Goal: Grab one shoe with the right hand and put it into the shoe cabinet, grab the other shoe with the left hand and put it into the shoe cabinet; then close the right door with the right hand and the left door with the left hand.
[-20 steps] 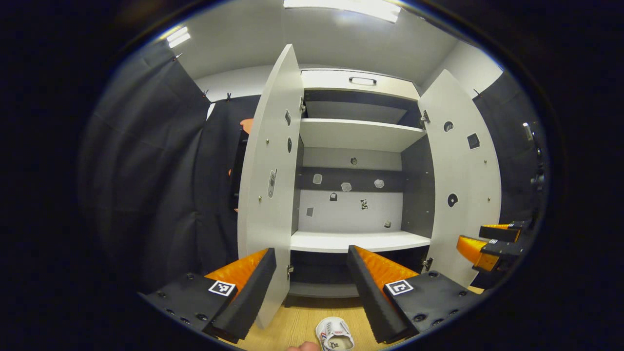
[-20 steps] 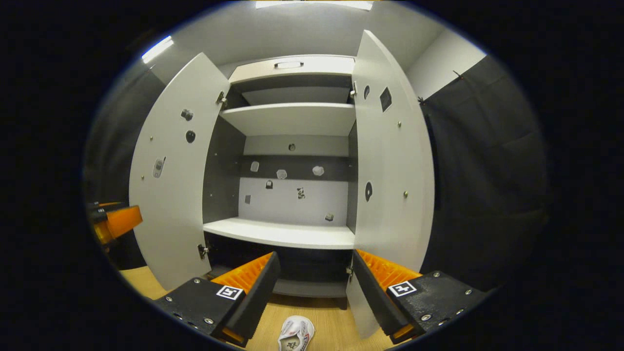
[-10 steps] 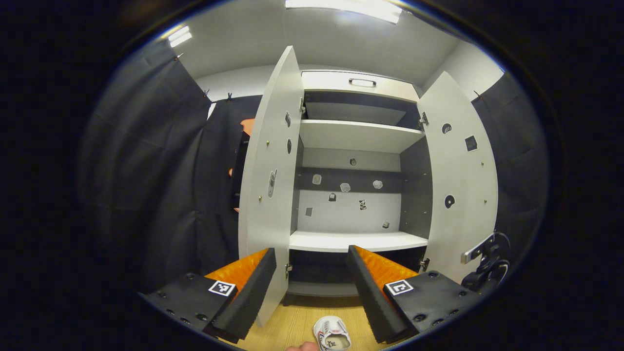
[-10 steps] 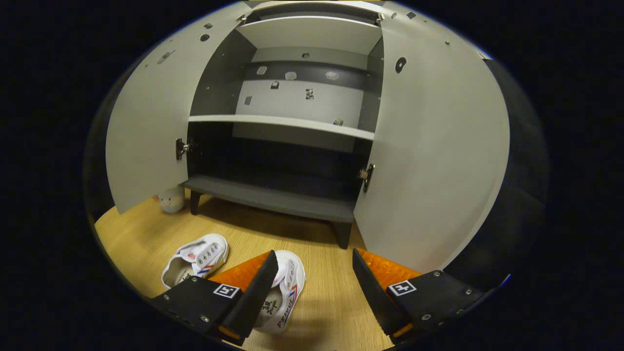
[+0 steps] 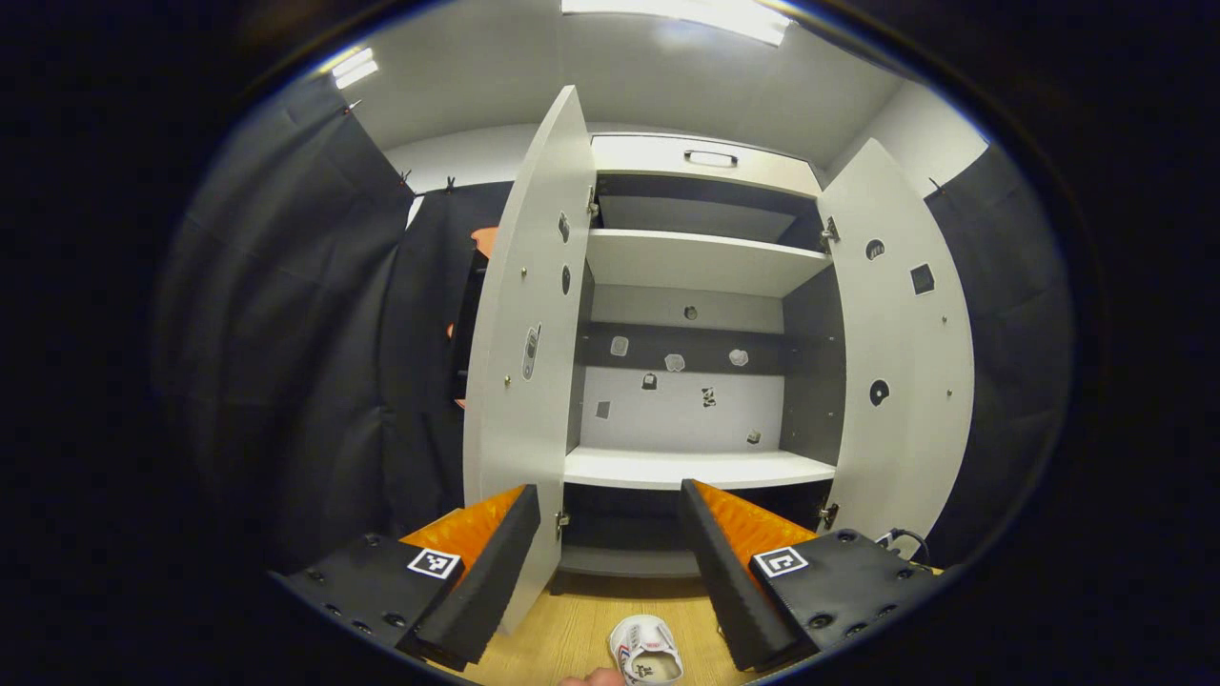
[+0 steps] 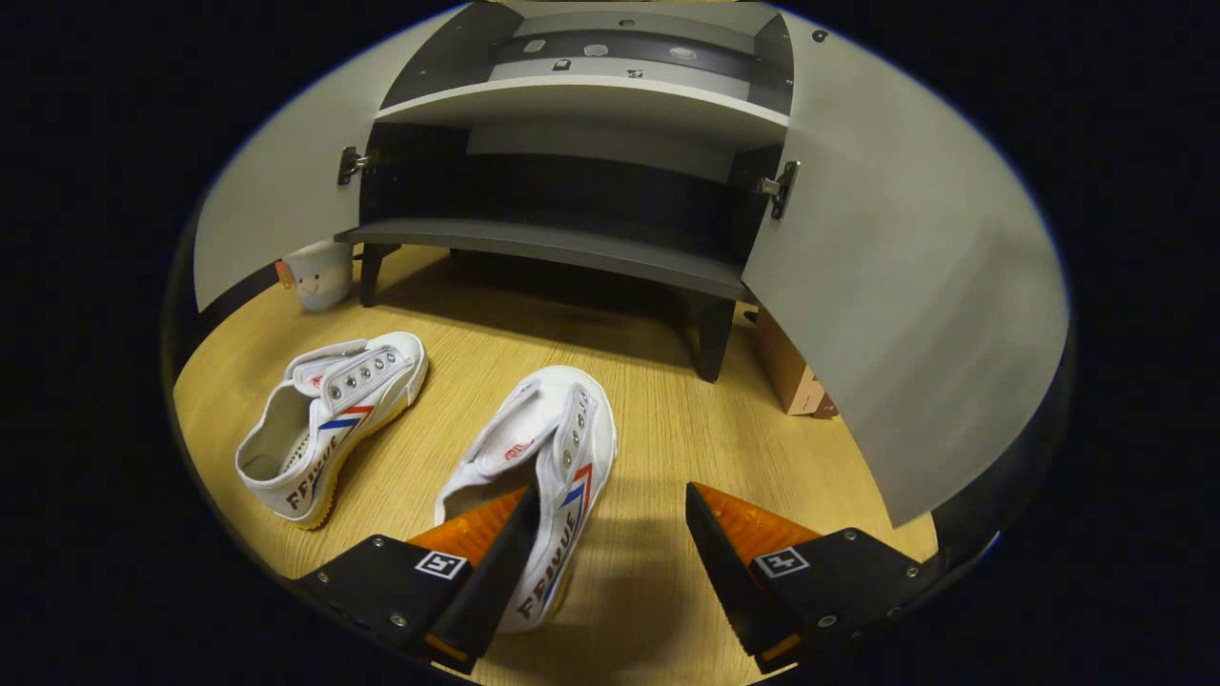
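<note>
Down low now in the right gripper view, the right gripper (image 6: 610,548) hangs over the light wooden floor (image 6: 667,448) with its jaws spread wide and nothing between them; its left finger overlaps the heel end of the nearer white canvas shoe with red and blue side stripes (image 6: 548,457), though whether it actually touches the shoe is not clear. That shoe lies on the floor with its toe pointing toward the grey shoe cabinet (image 6: 572,243). Just to the left of it sits the second white canvas shoe (image 6: 329,419), angled a little, apart from the first and also on the floor. Both cabinet doors stand swung out: the left door (image 6: 276,219) and the right door (image 6: 905,286) frame the dark bottom compartment. A small pale mug-like object with a face (image 6: 317,274) rests by the cabinet's front left leg, and a brown cardboard box (image 6: 791,376) peeks out under the right door. Meanwhile, in the left gripper view, the left gripper (image 5: 610,557) is held higher, facing the cabinet's pale shelves (image 5: 696,467), jaws parted and holding nothing, with one white shoe (image 5: 646,650) on the floor just below it.
</note>
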